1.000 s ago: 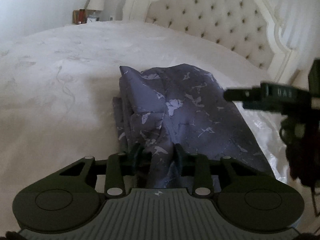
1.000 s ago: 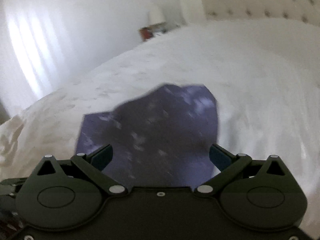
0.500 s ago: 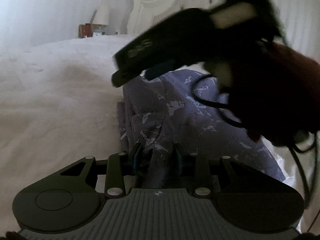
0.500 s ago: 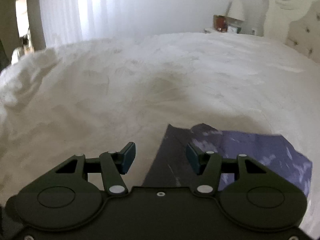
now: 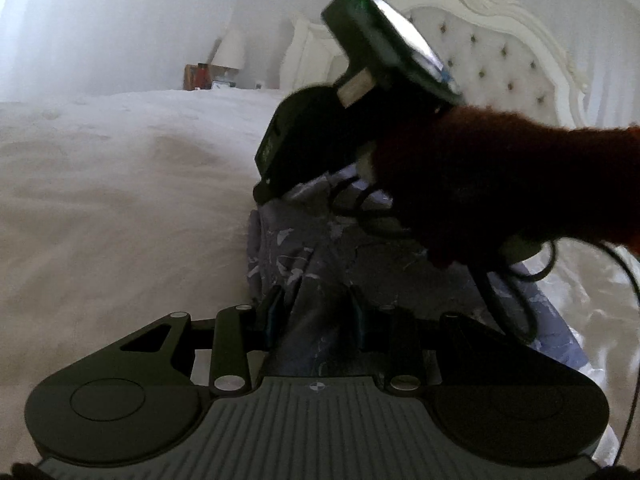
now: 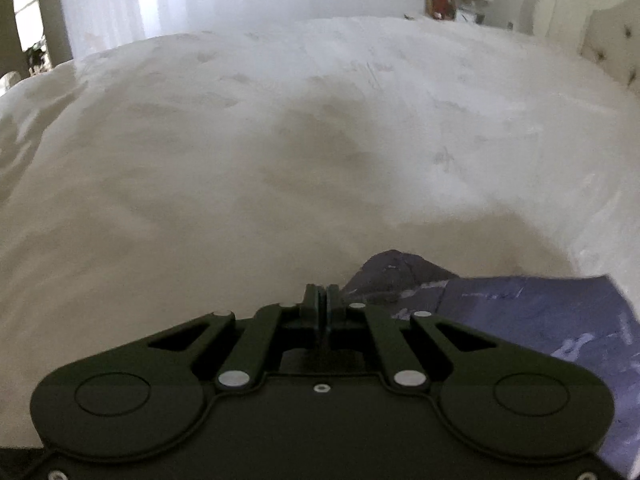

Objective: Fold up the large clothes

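A dark blue patterned garment (image 5: 320,252) lies partly folded on a white bed (image 5: 120,184). My left gripper (image 5: 316,312) is shut on a bunched fold of the garment at its near edge. The right gripper's body (image 5: 304,148) and the person's red sleeve (image 5: 500,184) cross over the garment in the left wrist view; its fingertips are hidden there. In the right wrist view my right gripper (image 6: 321,300) has its jaws pressed together at the garment's (image 6: 520,320) left corner; whether cloth is pinched between them is not visible.
A white tufted headboard (image 5: 500,64) stands behind the bed. A nightstand with a lamp (image 5: 230,52) and small items is at the far side. A curtained window (image 6: 112,8) is beyond the bed. Cables (image 5: 520,280) hang from the right gripper.
The right gripper swung across over the garment toward its left corner and closed its jaws. The left gripper kept its hold on the cloth and tilted slightly.
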